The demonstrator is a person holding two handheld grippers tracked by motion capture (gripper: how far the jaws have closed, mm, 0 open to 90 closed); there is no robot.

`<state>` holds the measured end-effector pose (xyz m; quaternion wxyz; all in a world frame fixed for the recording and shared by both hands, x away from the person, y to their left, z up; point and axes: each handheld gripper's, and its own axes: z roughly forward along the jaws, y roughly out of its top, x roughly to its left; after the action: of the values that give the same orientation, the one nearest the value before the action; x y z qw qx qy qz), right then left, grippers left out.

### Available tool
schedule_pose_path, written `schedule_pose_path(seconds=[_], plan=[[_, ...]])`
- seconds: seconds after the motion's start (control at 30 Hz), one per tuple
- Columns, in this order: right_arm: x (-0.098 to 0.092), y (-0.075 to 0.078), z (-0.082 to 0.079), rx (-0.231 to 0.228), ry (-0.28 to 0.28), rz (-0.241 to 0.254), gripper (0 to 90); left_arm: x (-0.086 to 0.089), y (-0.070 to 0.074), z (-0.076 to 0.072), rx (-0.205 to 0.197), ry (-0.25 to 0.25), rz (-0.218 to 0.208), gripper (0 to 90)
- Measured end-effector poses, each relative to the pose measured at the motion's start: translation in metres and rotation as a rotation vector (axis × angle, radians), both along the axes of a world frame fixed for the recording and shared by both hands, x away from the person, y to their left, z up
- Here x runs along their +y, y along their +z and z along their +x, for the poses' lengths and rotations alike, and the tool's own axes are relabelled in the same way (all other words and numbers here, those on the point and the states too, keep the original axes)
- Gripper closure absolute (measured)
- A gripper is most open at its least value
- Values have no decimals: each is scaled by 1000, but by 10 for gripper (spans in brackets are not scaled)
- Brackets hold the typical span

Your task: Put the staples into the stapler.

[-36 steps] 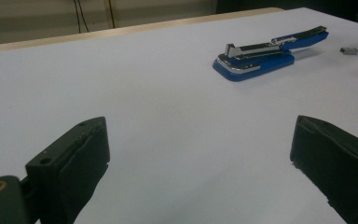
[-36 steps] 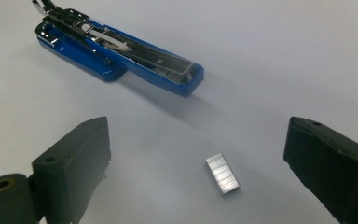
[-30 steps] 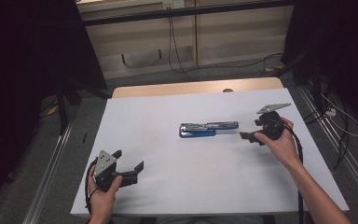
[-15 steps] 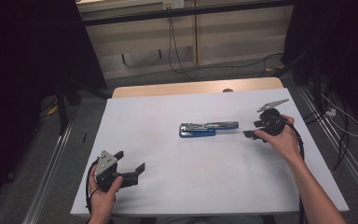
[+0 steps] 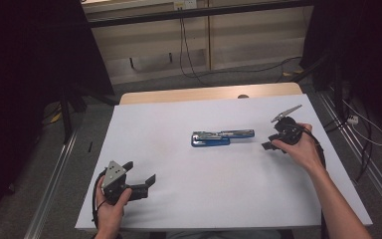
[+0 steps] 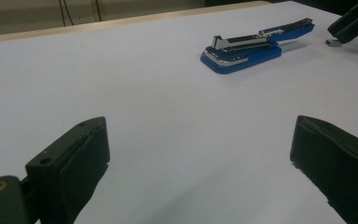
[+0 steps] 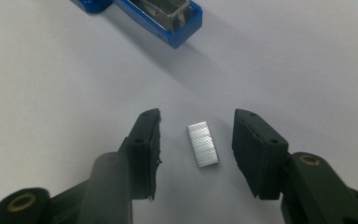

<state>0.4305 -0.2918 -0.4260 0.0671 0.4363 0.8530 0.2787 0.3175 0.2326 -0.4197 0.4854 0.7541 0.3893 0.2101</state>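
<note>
A blue stapler [image 5: 222, 138] lies swung open flat in the middle of the white table [image 5: 219, 199]; it also appears in the left gripper view [image 6: 251, 46] and the right gripper view [image 7: 168, 18]. A short silver strip of staples [image 7: 203, 143] lies on the table just off its right end. My right gripper [image 5: 271, 140] points down over the strip, one jaw on each side. Its jaws have just been closing, and the pads [image 7: 149, 140] stand apart from the strip, so my right gripper [image 7: 196, 122] is open. My left gripper [image 5: 140, 172] rests wide open at the near left, holding nothing [image 6: 200, 135].
The table's wooden far edge [image 5: 204, 94] shows beyond the white cover. Cables [image 5: 189, 55] run over the floor behind, and metal rails [image 5: 54, 189] run along both sides of the table. From the left gripper view, the right gripper [image 6: 354, 23] hangs beside the staples [image 6: 332, 42].
The right gripper's jaws have narrowed around the staple strip, and the hand has shifted slightly. The left gripper and the stapler have stayed where they were.
</note>
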Motion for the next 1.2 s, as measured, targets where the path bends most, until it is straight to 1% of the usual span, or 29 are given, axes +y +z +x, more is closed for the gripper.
schedule_pose_path(seconds=[0.03, 0.1, 0.13, 0.17, 0.23, 0.43, 0.53, 0.57, 0.67, 0.7, 0.77, 0.9, 1.2], plan=[[0, 0, 0, 4, 5, 5, 576, 0, 0, 0, 1, 1, -2, 48], [0, 0, 1, 8, 8, -14, 586, -1, 0, 0, 1, 3, -1, 48], [0, 0, 1, 8, 8, -14, 586, -1, 0, 0, 1, 3, -1, 48], [0, -2, 1, 20, 15, -21, 610, -1, 0, 0, -2, 3, -3, 48], [1, -3, 2, 28, 20, -19, 636, 0, 1, 0, -5, 3, -1, 48], [5, -5, 4, 38, 37, -62, 704, 0, 1, 0, -8, 2, -7, 49], [5, -4, 4, 37, 37, -72, 709, 0, 1, -1, -10, 1, -11, 52], [5, -4, 4, 35, 38, -87, 718, 0, 2, -1, -13, -1, -10, 52], [5, -4, 4, 36, 33, -96, 731, 0, 1, -1, -12, -1, -9, 52], [5, -4, 4, 34, 34, -106, 742, 0, 1, -1, -11, -2, -9, 52], [4, -4, 4, 35, 35, -108, 744, -1, 2, -1, -13, -1, -11, 52], [5, -3, 4, 49, 28, -117, 785, -1, 1, -1, -10, -1, -7, 52], [4, -3, 4, 46, 34, -113, 792, -1, 1, 0, -7, -6, -6, 52]])
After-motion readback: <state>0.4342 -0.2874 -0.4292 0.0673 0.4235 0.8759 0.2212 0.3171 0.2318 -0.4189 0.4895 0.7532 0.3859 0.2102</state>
